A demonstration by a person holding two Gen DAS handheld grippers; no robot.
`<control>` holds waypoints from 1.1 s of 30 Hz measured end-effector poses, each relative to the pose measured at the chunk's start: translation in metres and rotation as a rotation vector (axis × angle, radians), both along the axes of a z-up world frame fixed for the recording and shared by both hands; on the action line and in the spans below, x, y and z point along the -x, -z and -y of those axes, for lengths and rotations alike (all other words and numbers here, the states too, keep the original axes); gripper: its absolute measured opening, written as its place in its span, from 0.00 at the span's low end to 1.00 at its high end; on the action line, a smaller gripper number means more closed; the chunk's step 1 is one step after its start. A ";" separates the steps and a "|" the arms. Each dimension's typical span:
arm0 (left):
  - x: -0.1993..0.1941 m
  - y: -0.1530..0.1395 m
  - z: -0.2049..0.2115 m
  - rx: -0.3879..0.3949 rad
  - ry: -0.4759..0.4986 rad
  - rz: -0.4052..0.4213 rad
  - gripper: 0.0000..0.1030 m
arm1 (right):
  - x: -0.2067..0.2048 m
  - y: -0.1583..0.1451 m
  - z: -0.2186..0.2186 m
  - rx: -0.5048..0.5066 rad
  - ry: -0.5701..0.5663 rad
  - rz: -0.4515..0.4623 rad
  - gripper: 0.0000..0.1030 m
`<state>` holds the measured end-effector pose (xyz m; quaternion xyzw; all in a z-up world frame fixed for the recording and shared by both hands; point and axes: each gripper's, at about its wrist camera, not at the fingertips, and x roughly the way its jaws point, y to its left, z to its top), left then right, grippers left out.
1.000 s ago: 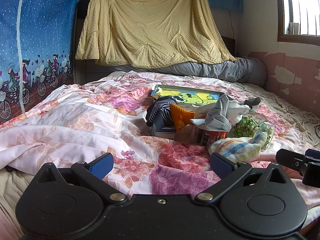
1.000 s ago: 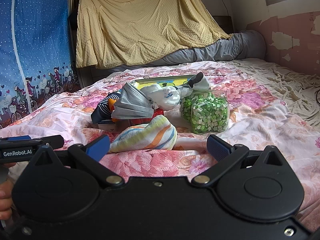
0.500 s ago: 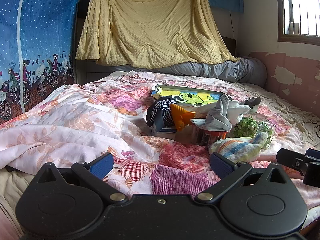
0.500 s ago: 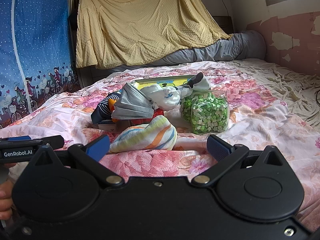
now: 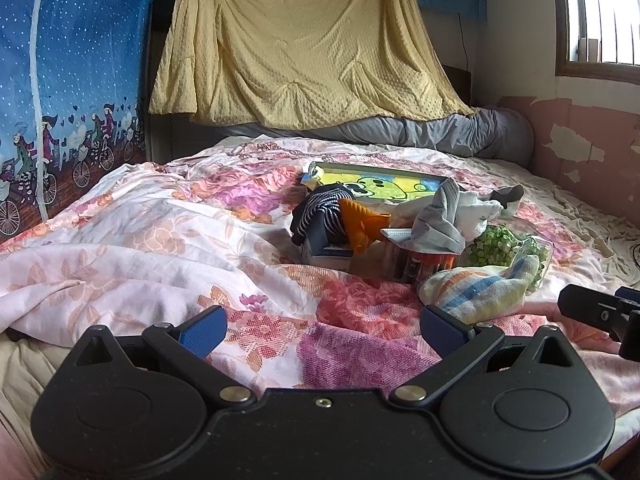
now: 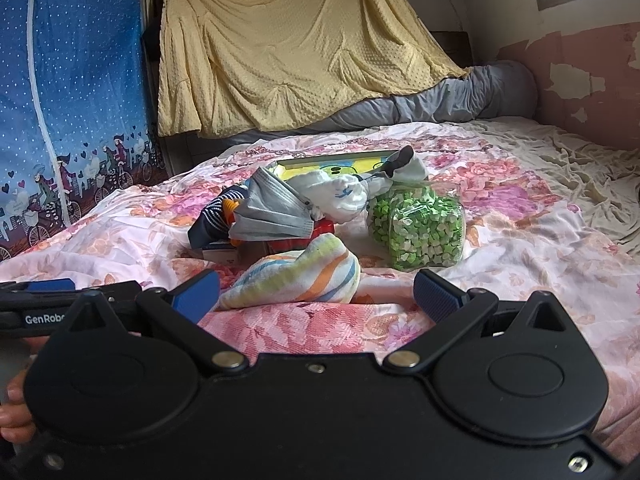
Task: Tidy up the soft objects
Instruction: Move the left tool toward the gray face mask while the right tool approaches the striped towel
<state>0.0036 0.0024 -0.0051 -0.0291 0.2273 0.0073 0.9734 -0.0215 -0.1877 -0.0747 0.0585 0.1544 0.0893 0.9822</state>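
A heap of soft things lies mid-bed on the floral sheet. Nearest is a rolled striped towel (image 5: 478,288) (image 6: 298,276). Behind it sit a grey face mask (image 6: 272,212), a white cloth (image 6: 340,194), a navy striped garment (image 5: 320,208) and an orange cloth (image 5: 360,224), draped over small boxes (image 5: 328,250). A clear bag of green pieces (image 6: 416,228) stands right of the heap. My left gripper (image 5: 322,330) is open, low over the sheet, short of the towel. My right gripper (image 6: 316,290) is open with the towel just ahead between its blue pads.
A flat picture board (image 5: 380,182) lies behind the heap. A yellow blanket (image 5: 304,48) hangs at the head of the bed above a grey bolster (image 5: 460,136). A blue printed curtain (image 5: 72,80) closes the left side; a peeling pink wall (image 6: 580,80) the right.
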 end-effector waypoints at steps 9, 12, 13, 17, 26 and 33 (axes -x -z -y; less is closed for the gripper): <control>-0.021 -0.002 -0.011 0.063 0.045 -0.026 0.99 | -0.023 -0.005 0.002 0.047 -0.067 -0.022 1.00; -0.032 -0.005 -0.016 0.095 0.068 -0.029 0.99 | -0.031 -0.008 0.002 0.061 -0.095 -0.032 1.00; -0.036 -0.006 -0.017 0.112 0.077 -0.034 0.99 | -0.035 -0.009 0.001 0.071 -0.104 -0.032 1.00; -0.058 -0.008 -0.022 0.190 0.122 -0.067 0.99 | -0.049 -0.012 -0.005 0.132 -0.143 -0.023 1.00; -0.101 -0.010 -0.015 0.234 0.227 -0.079 0.99 | -0.075 -0.010 -0.013 0.178 -0.223 -0.058 1.00; -0.138 -0.007 -0.007 0.304 0.298 -0.134 0.99 | -0.103 -0.005 -0.019 0.204 -0.255 -0.118 1.00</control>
